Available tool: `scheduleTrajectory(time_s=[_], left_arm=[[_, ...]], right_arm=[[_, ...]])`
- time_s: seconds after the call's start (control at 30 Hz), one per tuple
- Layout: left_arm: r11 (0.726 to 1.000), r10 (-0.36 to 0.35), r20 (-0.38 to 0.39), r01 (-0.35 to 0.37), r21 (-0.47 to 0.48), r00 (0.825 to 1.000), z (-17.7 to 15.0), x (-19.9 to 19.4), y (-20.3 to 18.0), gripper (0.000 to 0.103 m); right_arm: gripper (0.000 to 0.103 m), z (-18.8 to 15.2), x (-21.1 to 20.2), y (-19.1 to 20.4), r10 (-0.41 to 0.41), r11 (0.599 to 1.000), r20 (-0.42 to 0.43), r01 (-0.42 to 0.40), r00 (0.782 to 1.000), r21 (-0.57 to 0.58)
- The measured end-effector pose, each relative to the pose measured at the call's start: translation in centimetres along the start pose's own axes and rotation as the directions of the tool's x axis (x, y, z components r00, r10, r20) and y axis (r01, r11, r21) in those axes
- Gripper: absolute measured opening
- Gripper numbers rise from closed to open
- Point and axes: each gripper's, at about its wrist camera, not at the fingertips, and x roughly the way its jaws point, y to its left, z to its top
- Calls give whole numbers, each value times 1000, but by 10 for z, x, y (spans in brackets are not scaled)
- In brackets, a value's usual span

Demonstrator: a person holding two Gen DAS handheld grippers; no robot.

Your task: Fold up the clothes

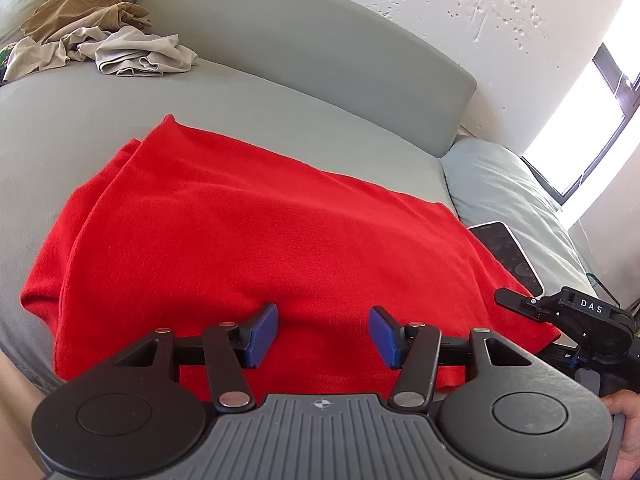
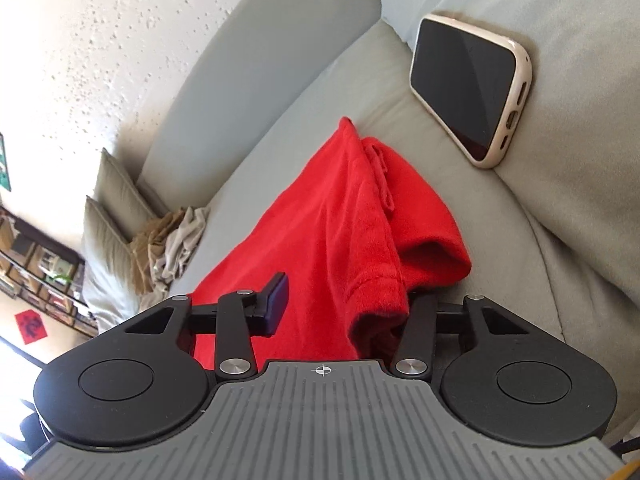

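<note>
Red fleece garment (image 1: 248,232): soft, light, floppy. Left gripper (image 1: 323,330) jaws spread over it; right gripper (image 2: 340,304) jaws straddle its hem, grip unclear; take that hem.

A home living room: a grey sofa (image 1: 280,52) with cushions (image 2: 116,200), a textured wall (image 1: 460,8) and bookshelves (image 2: 40,272).

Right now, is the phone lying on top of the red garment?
No, the phone rests on the grey cushion, apart from the red garment.
</note>
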Motion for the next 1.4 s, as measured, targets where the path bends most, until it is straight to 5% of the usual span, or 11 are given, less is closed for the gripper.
scheduleTrajectory(time_s=[0.17,0.3,0.43,0.53,0.6,0.67,0.9,1.07,1.2,1.3,1.4], left_arm=[[1000,-4,-1,4,0,1000,1,1,-1,54],[1000,-21,-4,21,-18,1000,2,0,3,54],[999,-35,-9,35,-30,999,3,-1,7,53],[999,-35,-8,35,-37,999,5,-6,7,51],[997,-37,18,39,-60,999,9,-17,9,46],[994,-42,82,50,-100,996,18,-37,16,47],[963,128,284,-50,-267,950,85,-89,86,60],[893,106,374,78,-444,921,87,-79,161,57],[815,111,325,101,-571,939,80,-74,190,56],[827,128,286,57,-560,950,81,-71,194,56],[816,127,262,50,-576,957,78,-69,200,57]], right_arm=[[42,5,16,-3,-5,1000,22,5,1000,-26],[16,10,20,-3,-65,997,31,66,997,-34],[15,14,18,2,-95,995,32,95,995,-4],[14,10,22,34,-217,962,54,223,975,-159],[14,4,24,64,-304,900,102,320,947,-297],[14,-11,25,105,-339,770,195,390,920,-504],[13,-67,58,208,-282,420,303,401,910,-814],[13,-130,88,268,-194,280,263,310,945,-909],[13,-188,114,282,-188,157,132,163,973,-974],[14,-204,127,275,-227,149,99,135,969,-980],[14,-187,127,277,-244,249,50,112,969,-962]])
